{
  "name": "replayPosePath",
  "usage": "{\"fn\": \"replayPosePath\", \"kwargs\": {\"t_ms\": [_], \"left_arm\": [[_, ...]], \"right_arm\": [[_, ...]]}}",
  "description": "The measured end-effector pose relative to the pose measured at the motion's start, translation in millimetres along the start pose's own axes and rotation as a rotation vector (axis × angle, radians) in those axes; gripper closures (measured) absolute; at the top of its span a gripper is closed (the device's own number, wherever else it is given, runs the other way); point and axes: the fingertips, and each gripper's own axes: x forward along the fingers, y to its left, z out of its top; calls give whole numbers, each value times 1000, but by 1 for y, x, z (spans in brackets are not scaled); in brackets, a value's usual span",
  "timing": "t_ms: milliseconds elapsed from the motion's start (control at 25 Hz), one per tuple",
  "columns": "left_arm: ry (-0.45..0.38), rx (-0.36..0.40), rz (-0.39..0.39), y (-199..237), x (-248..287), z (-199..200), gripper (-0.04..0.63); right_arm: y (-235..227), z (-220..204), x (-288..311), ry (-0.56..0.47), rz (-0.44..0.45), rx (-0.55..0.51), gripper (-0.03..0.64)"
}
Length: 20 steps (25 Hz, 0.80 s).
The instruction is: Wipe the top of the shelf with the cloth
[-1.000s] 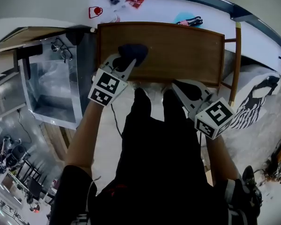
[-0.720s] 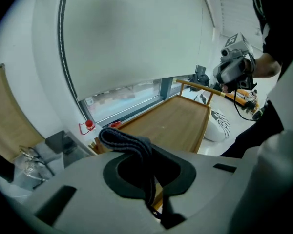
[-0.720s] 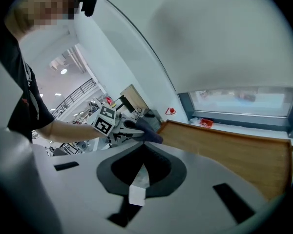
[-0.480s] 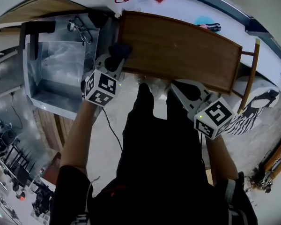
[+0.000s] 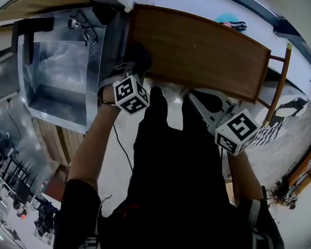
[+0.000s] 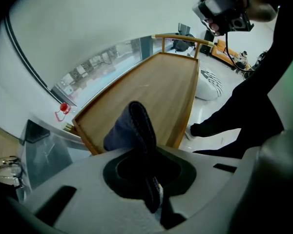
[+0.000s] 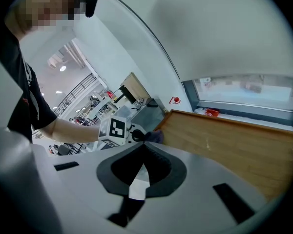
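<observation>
At shelf (image 5: 197,51) near-left corner, L gripper (image 5: 132,69) clamps cloth (image 6: 134,128) in fingers; top runs rightward. R gripper (image 7: 138,167) fingers closed, empty.

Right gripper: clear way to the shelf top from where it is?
Likely yes. The right gripper sits just off the front edge of the shelf top, with bare wood ahead of it. The left gripper and cloth are at the left end.

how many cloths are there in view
1: a dark cloth clamped in the left gripper, at the left end of the shelf top. The right gripper is shut on nothing.
</observation>
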Motion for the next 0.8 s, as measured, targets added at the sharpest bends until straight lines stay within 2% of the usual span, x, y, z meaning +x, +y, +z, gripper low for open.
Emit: {"fn": "replayPosePath", "kwargs": {"t_ms": [440,800], "left_arm": [[50,13,-124,-29,44,7,560],[50,27,-175,-46,62,45,560]], "right_arm": [[-27,-15,-25,-20,-40,52,612],[-48,-26,-56,-55,-72,89,614]]}}
